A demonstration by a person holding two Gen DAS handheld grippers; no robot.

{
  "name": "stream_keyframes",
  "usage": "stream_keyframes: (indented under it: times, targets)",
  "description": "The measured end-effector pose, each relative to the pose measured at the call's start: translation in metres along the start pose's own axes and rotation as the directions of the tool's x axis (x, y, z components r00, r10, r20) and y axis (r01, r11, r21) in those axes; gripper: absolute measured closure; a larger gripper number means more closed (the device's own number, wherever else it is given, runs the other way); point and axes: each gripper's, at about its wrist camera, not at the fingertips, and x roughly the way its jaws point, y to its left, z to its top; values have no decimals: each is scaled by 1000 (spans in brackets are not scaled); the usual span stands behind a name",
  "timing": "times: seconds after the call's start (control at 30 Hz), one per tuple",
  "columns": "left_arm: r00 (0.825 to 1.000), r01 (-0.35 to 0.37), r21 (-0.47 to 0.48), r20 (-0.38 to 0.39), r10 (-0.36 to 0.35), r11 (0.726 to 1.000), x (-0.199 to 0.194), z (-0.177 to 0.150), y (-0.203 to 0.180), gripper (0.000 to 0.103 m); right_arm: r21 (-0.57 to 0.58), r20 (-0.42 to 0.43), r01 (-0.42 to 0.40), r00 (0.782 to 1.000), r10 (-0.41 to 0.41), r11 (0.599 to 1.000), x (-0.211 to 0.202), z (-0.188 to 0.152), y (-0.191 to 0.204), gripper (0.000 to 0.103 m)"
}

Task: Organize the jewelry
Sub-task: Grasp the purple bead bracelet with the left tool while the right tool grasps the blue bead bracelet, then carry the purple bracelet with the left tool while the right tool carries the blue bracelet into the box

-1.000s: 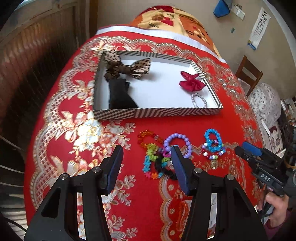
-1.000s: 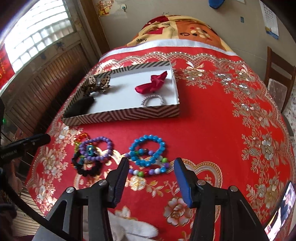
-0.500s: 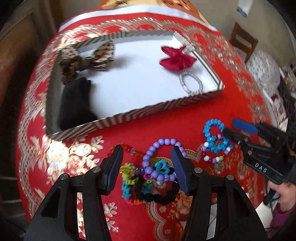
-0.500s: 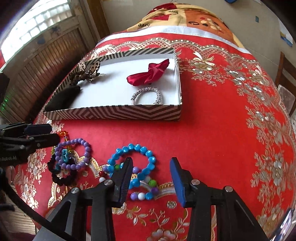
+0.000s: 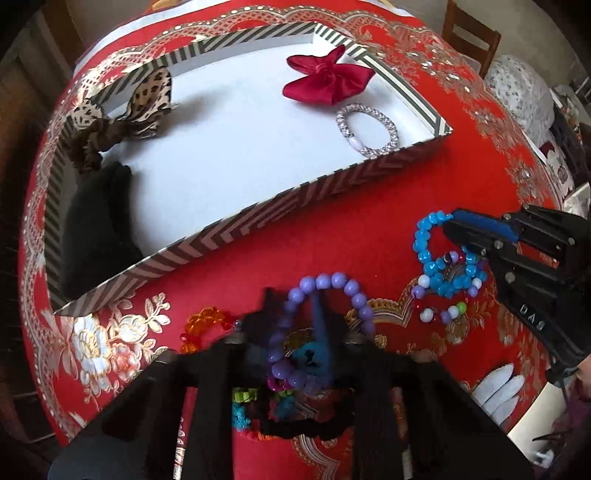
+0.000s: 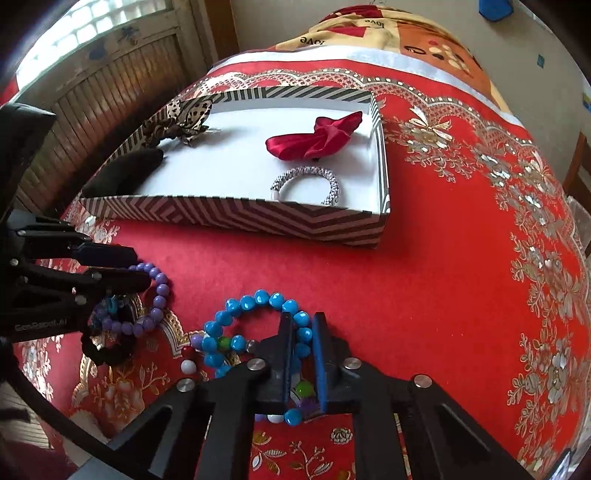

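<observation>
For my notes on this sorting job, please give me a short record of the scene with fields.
surface: red tablecloth
box: open; holds red bow, silver bracelet, leopard bow, black item
left gripper: closing on purple bracelet
right gripper: shut on blue bracelet

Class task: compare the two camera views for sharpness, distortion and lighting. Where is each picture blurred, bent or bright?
Left wrist view: left gripper motion-blurred over the purple bracelet; striped box sharp but its edges bowed. Right wrist view: sharp throughout, fisheye-curved tablecloth, window overexposed.
</observation>
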Motion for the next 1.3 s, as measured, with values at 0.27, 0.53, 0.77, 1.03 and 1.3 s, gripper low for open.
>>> stream_keyframes:
  times: [0.27,0.53,0.77,1.03,1.3]
  targets:
    - [993,100,-81,65,-95,992,-29,-3,15,95,53,99,-87,992,82,995,-37,11,-3,95]
    - [977,142,-79,172,-127,987,-79,1,12,95,40,183,-89,980,80,995,-78,21,5,95]
    - [963,119,-72,249,-98,990,-112,19,12,95,16,236,-73,969,68,997,-103,35,10,95]
    - [958,64,-105,286,-32,992,-123,34,25,95,-16,256,-77,964,78,997,-108,53,18,95]
    - [959,36,-137,283,4,990,-114,46,35,95,-55,244,-78,966,89,995,-98,75,26,95]
